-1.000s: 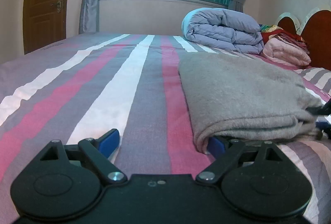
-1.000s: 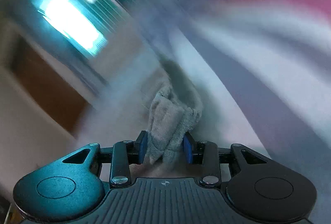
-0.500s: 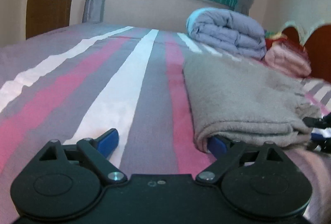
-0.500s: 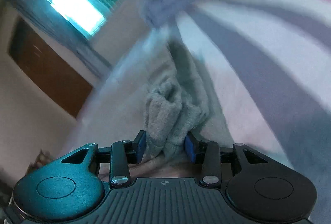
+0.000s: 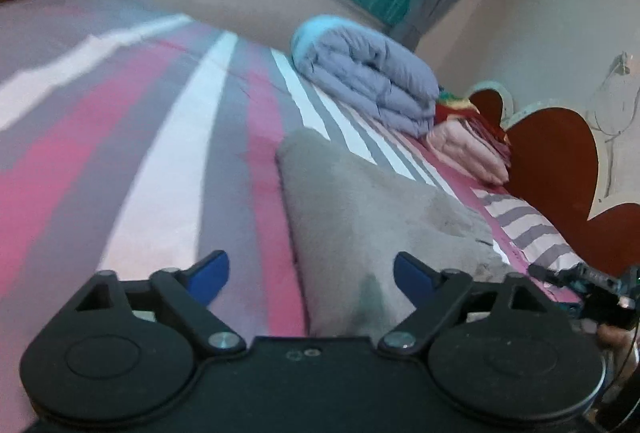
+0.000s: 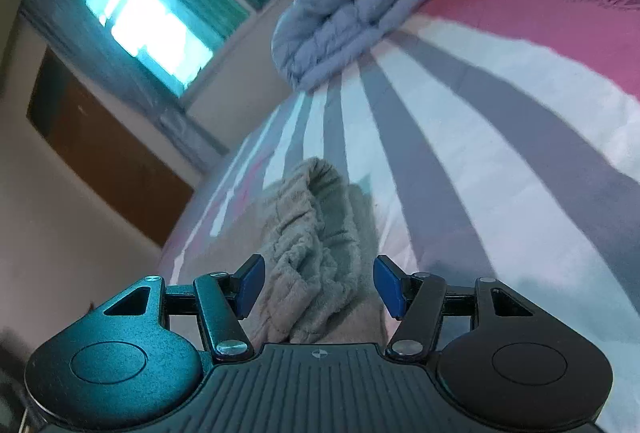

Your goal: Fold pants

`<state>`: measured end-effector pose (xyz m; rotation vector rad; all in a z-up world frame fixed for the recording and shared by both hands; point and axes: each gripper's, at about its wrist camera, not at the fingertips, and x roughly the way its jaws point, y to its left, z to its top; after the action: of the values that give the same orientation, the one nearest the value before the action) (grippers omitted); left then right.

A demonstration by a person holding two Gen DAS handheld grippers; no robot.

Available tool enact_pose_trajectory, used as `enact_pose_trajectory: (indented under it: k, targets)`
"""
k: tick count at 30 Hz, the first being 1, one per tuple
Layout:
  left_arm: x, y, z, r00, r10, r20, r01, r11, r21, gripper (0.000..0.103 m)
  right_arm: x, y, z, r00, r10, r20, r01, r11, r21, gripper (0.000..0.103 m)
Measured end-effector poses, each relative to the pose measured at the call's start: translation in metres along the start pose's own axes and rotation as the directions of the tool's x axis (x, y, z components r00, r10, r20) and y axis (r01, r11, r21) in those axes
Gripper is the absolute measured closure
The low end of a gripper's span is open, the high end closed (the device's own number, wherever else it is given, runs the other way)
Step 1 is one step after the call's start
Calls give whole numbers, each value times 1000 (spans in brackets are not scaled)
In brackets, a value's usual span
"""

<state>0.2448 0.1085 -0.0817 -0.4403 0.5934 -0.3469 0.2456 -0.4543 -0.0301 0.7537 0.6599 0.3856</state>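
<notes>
The grey fleece pants (image 5: 376, 217) lie folded on the striped bed. My left gripper (image 5: 310, 275) is open, its jaws wide apart over the near left corner of the fold, empty. In the right wrist view the bunched waistband of the pants (image 6: 316, 233) lies between the blue pads of my right gripper (image 6: 319, 285), which is open and not clamping it. The right gripper also shows at the right edge of the left wrist view (image 5: 592, 285).
The bed sheet (image 5: 160, 161) has pink, white and grey stripes. A folded lilac duvet (image 5: 368, 73) and pink folded bedding (image 5: 468, 149) lie at the far side by the red headboard (image 5: 560, 169). A window and wooden door stand behind.
My right gripper has opened and let go of the waistband. My left gripper has lifted and tilted, its right finger coming out from under the fold's edge.
</notes>
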Motion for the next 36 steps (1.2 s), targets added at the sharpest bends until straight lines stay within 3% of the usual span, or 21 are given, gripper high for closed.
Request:
enact_pose_trajectory:
  k: [3,6,11,13,15,16,19,21,23,27,30,32,33,34,35,36]
  targets:
    - [31,9,15,997,-54,-53,52,998,-40,29,24,7,5,997,-36,-69,33,998,-46,30]
    - [59,27,26,986,-107,-126,95,991,-98,32,52,-2,10,993,-15,-117,12,1000,-19,28]
    - [91,59,28,942,-252,-223,208,957,-204,32,84,-30,11,979,36,-203,-20,997,81,23]
    - [102,66,31,924,-298,-239,244,942,-232,40,94,-31,12,966,88,-241,-67,993,98,23]
    - [117,68,31,889,-368,-273,291,914,-284,77,106,-26,12,956,109,-271,-93,993,74,24]
    - [123,69,29,875,-386,-291,297,905,-306,78,110,-25,12,954,113,-278,-98,993,65,35]
    - [124,69,23,870,-413,-268,330,893,-305,87,120,-29,15,955,105,-276,-86,993,78,50]
    - [114,68,25,871,-452,-191,385,871,-306,89,117,-26,19,953,117,-280,-102,993,66,55]
    - [104,65,34,860,-497,-114,447,843,-299,89,110,-15,28,951,155,-268,-156,988,21,57]
    - [110,69,79,880,-472,-46,449,861,-240,90,122,14,66,946,227,-231,-243,969,-44,58]
    - [130,80,121,909,-417,-27,403,891,-209,90,156,37,103,941,265,-212,-286,955,-78,58]
    - [145,82,143,943,-332,-34,324,935,-147,83,191,47,127,938,271,-214,-293,953,-79,58]
    - [156,86,149,966,-256,-36,250,959,-132,67,213,52,133,942,255,-218,-279,956,-87,52]
    - [168,89,150,986,-162,-45,154,978,-139,47,234,52,138,949,222,-225,-249,963,-101,37]
    - [181,92,148,996,-13,-83,1,989,-146,9,252,47,139,956,177,-234,-206,973,-103,24]
    - [192,94,143,988,91,-123,-106,987,-122,11,275,38,134,961,89,-264,-113,991,-78,3]
